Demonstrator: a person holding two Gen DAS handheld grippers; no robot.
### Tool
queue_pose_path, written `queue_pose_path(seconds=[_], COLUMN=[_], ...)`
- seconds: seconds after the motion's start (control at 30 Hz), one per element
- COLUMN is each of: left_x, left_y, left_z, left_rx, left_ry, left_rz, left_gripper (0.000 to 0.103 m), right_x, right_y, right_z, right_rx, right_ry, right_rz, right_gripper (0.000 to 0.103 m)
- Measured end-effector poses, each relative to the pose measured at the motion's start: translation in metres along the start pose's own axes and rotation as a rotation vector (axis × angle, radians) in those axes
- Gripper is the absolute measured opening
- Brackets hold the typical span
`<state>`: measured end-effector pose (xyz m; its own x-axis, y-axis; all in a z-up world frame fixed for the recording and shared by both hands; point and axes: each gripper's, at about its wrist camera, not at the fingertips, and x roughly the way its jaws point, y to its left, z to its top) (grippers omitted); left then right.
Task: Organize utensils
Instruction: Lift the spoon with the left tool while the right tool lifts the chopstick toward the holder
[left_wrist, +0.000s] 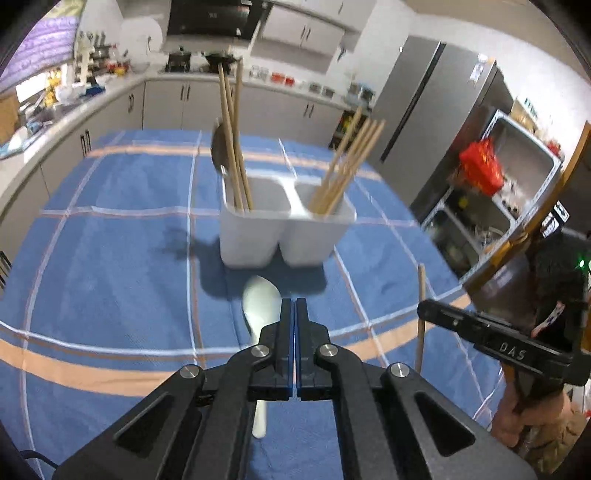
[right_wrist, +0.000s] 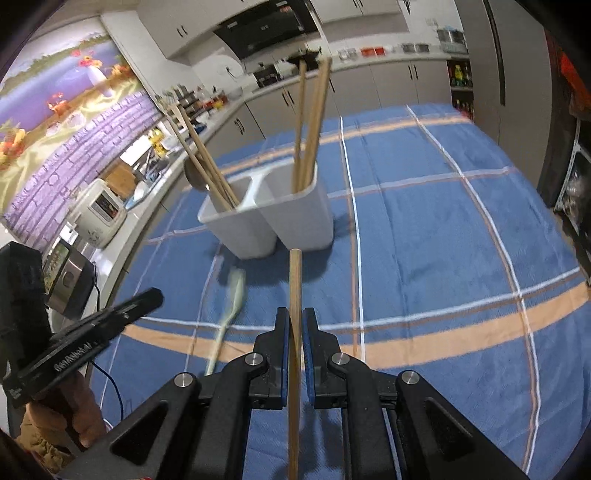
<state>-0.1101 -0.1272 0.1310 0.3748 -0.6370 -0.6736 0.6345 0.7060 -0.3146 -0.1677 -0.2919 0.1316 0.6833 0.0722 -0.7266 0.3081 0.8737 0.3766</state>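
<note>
A white two-compartment holder stands on the blue checked tablecloth. Its left compartment has wooden-handled utensils and a metal ladle; its right compartment has several chopsticks. My left gripper is shut, with nothing visible between its pads. A white spoon lies just below it, left of the fingers, and looks blurred in the right wrist view. My right gripper is shut on a single wooden chopstick that points toward the holder.
Kitchen counters with appliances run along the left and far sides of the table. A grey fridge and a metal shelf with a red bag stand to the right. A hand holds the left gripper.
</note>
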Motion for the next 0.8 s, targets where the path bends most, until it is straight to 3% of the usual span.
queue_pose_path(seconds=[0.1, 0.2, 0.33, 0.53, 0.63, 0.73, 0.8], left_x=[0.001, 0.02, 0.056, 0.114, 0.134, 0.146, 0.147], left_y=[0.003, 0.01, 0.015, 0.015, 0.013, 0.007, 0.002], left_z=[0.006, 0.002, -0.011, -0.01, -0.003, -0.003, -0.006], left_rx=[0.003, 0.021, 0.066, 0.134, 0.145, 0.173, 0.185], left_ry=[-0.002, 0.067, 0.178, 0.276, 0.308, 0.325, 0.321], left_rz=[0.012, 0.061, 0.08, 0.118, 0.091, 0.073, 0.067], left_gripper=[0.0, 0.001, 0.042, 0.042, 0.042, 0.033, 0.033], right_x=[-0.003, 0.007, 0.02, 0.028, 0.029, 0.031, 0.032], right_y=[0.004, 0.002, -0.006, -0.012, -0.015, -0.019, -0.021], right_z=[0.005, 0.004, -0.002, -0.003, -0.005, -0.006, -0.007], right_rx=[-0.014, -0.018, 0.006, 0.023, 0.031, 0.042, 0.047], right_ry=[-0.012, 0.02, 0.067, 0.088, 0.091, 0.098, 0.1], right_rz=[0.007, -0.004, 0.002, 0.009, 0.009, 0.008, 0.005], right_gripper=[0.007, 0.007, 0.007, 0.007, 0.007, 0.007, 0.007])
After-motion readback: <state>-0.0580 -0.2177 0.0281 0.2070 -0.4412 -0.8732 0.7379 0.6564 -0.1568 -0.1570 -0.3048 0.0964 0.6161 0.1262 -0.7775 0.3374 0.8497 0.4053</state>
